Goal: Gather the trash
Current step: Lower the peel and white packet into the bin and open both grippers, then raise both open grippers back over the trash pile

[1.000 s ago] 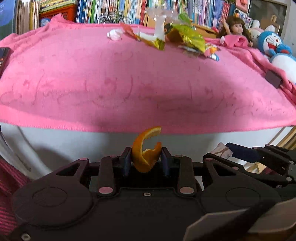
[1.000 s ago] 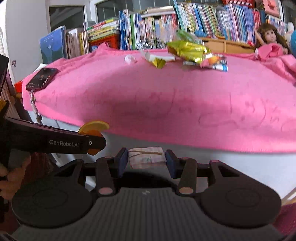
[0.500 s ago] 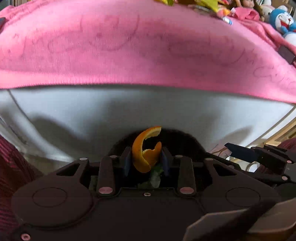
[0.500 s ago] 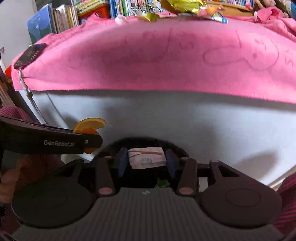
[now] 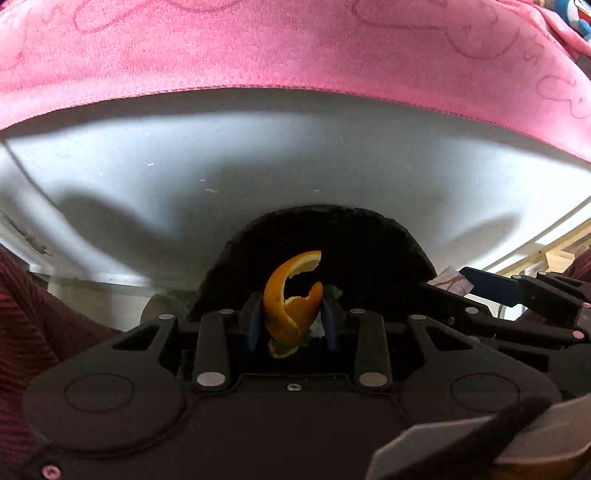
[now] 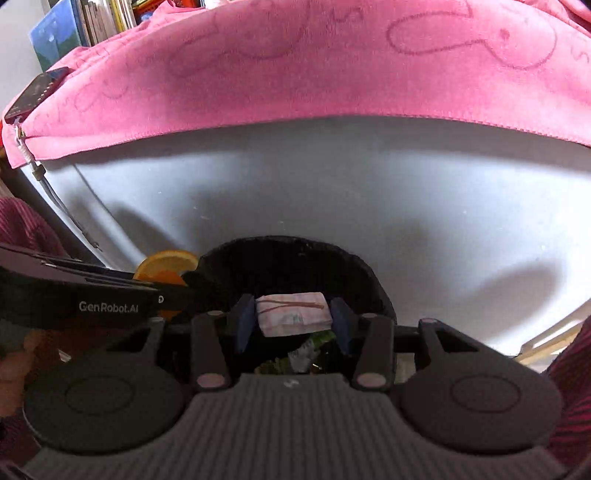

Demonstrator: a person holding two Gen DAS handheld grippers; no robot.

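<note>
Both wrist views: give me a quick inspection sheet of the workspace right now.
Surface: pink towel over a white table edge.
Job's things: orange peel, folded wrapper, both over the black bin.
Clutter: scraps in the bin; phone on the towel's corner.
Grippers: left gripper shut on the peel; right gripper shut on the wrapper.
Cables: cord hanging from the phone.
Surroundings: books.

A fuzzy pink terry-cloth blanket [image 5: 295,48] drapes a smooth matt white panel [image 6: 332,184], beside a waxy curled orange peel [image 5: 286,295] and a crinkled folded paper wrapper [image 6: 291,314].
</note>
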